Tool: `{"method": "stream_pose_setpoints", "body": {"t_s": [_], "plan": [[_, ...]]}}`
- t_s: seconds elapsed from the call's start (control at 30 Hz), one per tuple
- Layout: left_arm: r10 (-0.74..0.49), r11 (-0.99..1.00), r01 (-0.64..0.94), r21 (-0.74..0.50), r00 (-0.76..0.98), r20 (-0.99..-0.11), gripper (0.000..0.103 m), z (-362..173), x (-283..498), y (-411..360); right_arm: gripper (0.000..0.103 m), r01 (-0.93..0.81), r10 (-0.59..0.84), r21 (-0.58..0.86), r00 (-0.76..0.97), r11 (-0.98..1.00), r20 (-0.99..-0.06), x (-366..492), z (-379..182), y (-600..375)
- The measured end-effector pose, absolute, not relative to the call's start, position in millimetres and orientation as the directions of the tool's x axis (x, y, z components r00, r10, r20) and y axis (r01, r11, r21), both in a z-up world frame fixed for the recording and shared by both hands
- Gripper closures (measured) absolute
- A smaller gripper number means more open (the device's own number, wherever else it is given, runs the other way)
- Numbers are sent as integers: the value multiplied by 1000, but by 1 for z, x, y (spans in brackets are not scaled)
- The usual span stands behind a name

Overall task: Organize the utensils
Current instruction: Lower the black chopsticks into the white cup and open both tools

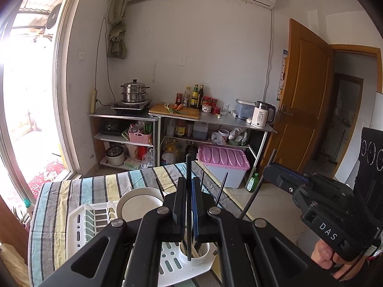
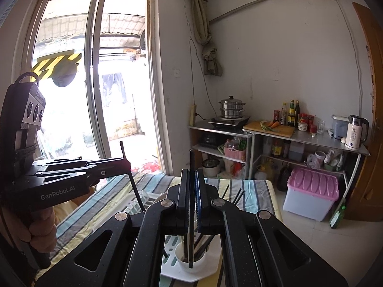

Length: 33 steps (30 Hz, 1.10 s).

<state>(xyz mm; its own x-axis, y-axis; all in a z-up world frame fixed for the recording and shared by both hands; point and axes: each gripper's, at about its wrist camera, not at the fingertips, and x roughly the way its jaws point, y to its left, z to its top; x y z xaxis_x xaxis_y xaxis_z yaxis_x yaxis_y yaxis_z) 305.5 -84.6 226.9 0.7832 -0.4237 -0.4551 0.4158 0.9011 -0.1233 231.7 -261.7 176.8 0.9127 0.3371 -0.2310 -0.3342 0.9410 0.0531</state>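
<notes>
My left gripper (image 1: 188, 186) is shut on a black chopstick (image 1: 188, 167) held upright, its lower end inside the white utensil cup (image 1: 194, 256) of the dish rack (image 1: 79, 227). My right gripper (image 2: 192, 179) is shut on another black chopstick (image 2: 191, 160), also upright with its tip in the same cup (image 2: 191, 260). Several more black chopsticks (image 2: 235, 197) stand in the cup. In the left wrist view the right gripper (image 1: 270, 167) shows at right with its chopstick (image 1: 257, 186). In the right wrist view the left gripper (image 2: 126, 163) shows at left with its chopstick (image 2: 131, 177).
The rack sits on a striped tablecloth (image 1: 100, 186) and holds a white bowl (image 1: 138, 203). Behind are metal shelves (image 1: 210, 119) with bottles, a kettle (image 1: 262, 117), a steamer pot (image 1: 134, 93), a pink-lidded bin (image 1: 222, 165), a green bottle (image 1: 252, 181) on the floor and a wooden door (image 1: 306, 91).
</notes>
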Motion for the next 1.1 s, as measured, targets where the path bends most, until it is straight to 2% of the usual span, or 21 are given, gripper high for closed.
{"method": "stream_pose_setpoints", "body": {"t_s": [0.27, 0.7, 1.1], "plan": [[-429, 898, 419, -136, 764, -481, 99, 205, 333, -94, 99, -333, 343, 80, 904, 939, -254, 258, 164, -265], [-393, 914, 374, -155, 728, -562, 99, 154, 366, -88, 99, -299, 323, 122, 881, 946, -345, 290, 126, -275], [-366, 926, 345, -152, 727, -580, 99, 137, 376, -85, 99, -268, 301, 137, 873, 954, -383, 301, 114, -285]]}}
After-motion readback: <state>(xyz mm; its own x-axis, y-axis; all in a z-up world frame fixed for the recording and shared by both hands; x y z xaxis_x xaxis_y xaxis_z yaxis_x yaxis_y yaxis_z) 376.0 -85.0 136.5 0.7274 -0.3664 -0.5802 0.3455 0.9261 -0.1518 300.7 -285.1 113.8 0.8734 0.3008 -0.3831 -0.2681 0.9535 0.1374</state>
